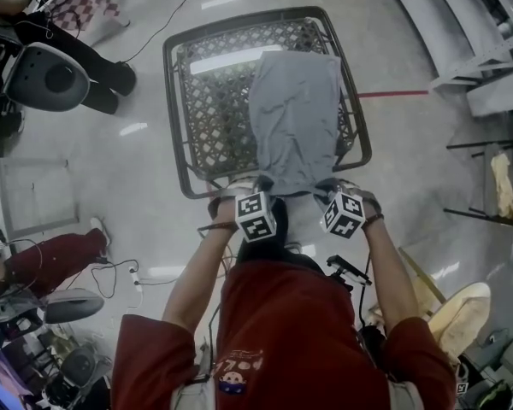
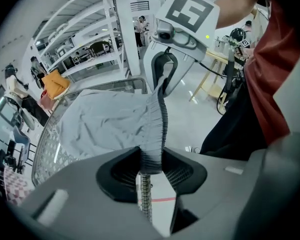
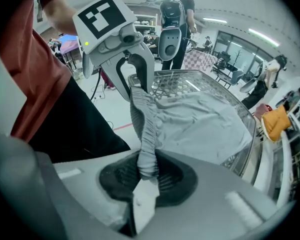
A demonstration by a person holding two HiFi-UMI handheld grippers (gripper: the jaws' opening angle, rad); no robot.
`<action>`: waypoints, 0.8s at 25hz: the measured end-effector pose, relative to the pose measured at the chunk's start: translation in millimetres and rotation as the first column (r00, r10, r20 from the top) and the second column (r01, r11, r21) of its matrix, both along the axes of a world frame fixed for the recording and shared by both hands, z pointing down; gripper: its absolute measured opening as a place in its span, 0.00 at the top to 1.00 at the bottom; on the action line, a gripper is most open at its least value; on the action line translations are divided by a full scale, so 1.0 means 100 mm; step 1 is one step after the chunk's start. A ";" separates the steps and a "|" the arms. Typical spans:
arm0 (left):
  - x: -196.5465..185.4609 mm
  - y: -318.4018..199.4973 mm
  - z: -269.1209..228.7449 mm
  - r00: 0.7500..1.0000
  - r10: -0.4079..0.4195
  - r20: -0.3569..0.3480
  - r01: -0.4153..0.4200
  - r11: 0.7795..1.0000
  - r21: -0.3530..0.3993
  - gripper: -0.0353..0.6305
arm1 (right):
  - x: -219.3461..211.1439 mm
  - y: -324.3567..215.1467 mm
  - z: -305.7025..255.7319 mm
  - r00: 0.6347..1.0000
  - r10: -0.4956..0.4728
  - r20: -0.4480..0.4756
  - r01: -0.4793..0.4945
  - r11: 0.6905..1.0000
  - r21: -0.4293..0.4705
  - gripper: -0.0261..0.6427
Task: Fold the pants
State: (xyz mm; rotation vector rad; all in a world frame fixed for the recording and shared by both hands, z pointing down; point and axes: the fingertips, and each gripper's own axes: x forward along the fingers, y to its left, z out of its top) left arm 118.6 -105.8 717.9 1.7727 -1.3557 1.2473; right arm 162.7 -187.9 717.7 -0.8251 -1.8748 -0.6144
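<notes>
Left gripper and right gripper each pinch the pants' waistband over the table

The light grey pants lie as one lightly creased panel on the wire-mesh table, running from its near edge toward the far edge, right of the middle. Their gathered elastic waistband is raised off the near edge, stretched between the left gripper and right gripper, each clamped on one end.

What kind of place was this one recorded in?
Probably an indoor workshop or lab hall: a polished floor, tall white shelving racks, and an office chair near a wire-mesh table.
</notes>
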 end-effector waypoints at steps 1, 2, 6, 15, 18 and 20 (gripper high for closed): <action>-0.07 -0.04 -0.04 1.000 -0.002 0.004 0.002 1.000 0.005 0.74 | -0.07 -0.05 -0.04 1.000 0.004 0.005 -0.004 1.000 0.000 0.89; -0.15 -0.09 -0.08 1.000 -0.003 0.008 0.003 1.000 0.011 0.74 | -0.15 -0.09 -0.07 1.000 0.010 0.010 -0.010 1.000 -0.001 0.89; -0.53 -0.28 -0.22 0.999 0.002 0.033 -0.003 1.000 0.030 0.74 | -0.52 -0.28 -0.20 0.999 0.031 0.035 -0.031 0.999 0.005 0.89; -1.47 -0.81 -0.47 0.998 0.015 0.057 -0.019 0.997 0.069 0.74 | -1.46 -0.81 -0.49 0.994 0.077 0.075 -0.080 0.996 0.040 0.89; -1.74 -0.96 -0.54 0.997 0.029 0.070 -0.035 0.996 0.078 0.74 | -1.72 -0.96 -0.54 0.992 0.090 0.083 -0.095 0.994 0.057 0.89; -1.90 -1.03 -0.58 0.997 0.026 0.073 -0.033 0.996 0.086 0.74 | -1.89 -1.03 -0.57 0.990 0.102 0.093 -0.107 0.992 0.059 0.89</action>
